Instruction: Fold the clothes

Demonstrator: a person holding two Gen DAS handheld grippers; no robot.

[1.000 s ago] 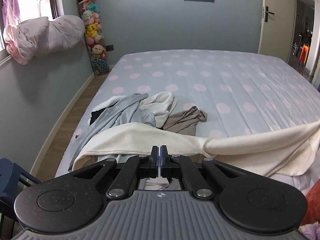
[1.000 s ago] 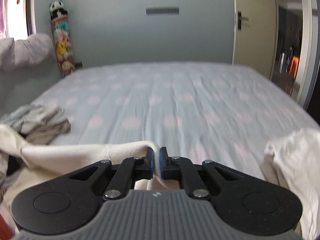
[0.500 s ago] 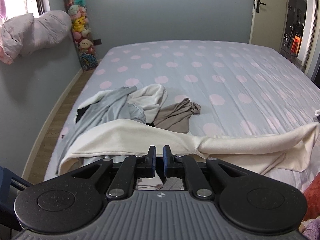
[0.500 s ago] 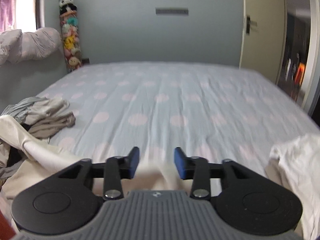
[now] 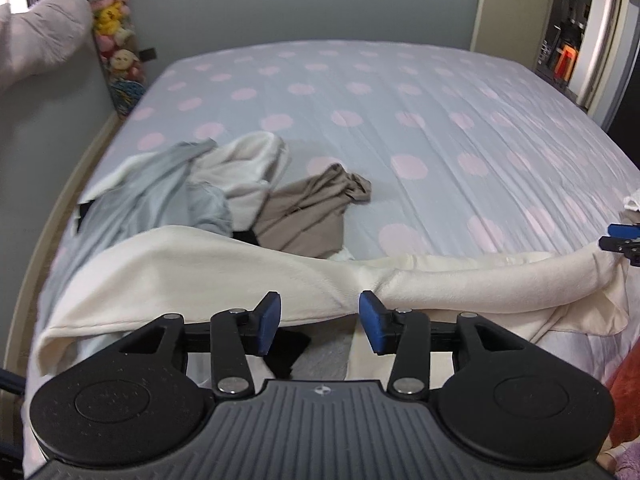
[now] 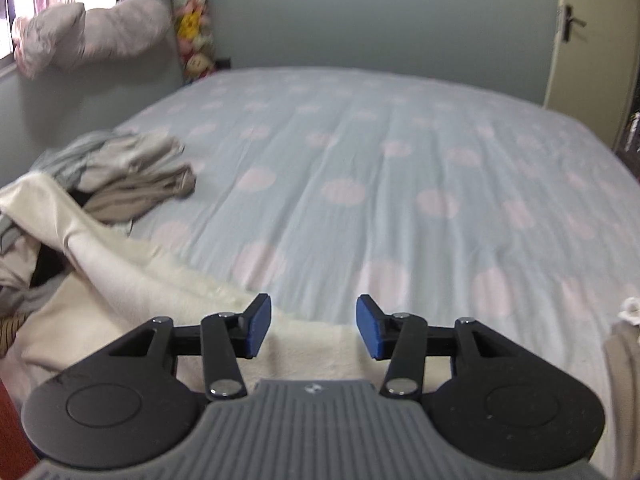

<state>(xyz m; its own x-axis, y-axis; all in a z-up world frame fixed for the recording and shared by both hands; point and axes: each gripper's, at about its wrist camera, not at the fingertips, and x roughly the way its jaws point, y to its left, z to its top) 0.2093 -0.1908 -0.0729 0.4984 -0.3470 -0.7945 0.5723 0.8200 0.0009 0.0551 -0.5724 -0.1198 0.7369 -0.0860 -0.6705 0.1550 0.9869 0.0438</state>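
A long cream garment (image 5: 224, 276) lies stretched across the near edge of the bed, bunched into a ridge toward the right. My left gripper (image 5: 319, 322) hangs open just above its near side, nothing between the blue pads. The same cream garment (image 6: 132, 280) runs from the left to under my right gripper (image 6: 313, 327), which is also open and empty. The right gripper's tip (image 5: 620, 240) shows at the far right of the left wrist view, beside the garment's end. Behind the garment sits a pile of clothes: grey (image 5: 160, 196), white (image 5: 248, 168) and taupe (image 5: 312, 208) pieces.
The polka-dot bed sheet (image 5: 400, 120) stretches bare toward the far wall. Another white cloth (image 6: 624, 344) lies at the right edge. A column of plush toys (image 5: 114, 36) stands by the left wall, and a door (image 6: 588, 36) is at the far right. Something red (image 5: 624, 392) sits low right.
Both grippers were shut on the cream garment a second ago; they have opened and let it go. The garment has dropped onto the bed and both views have shifted slightly.
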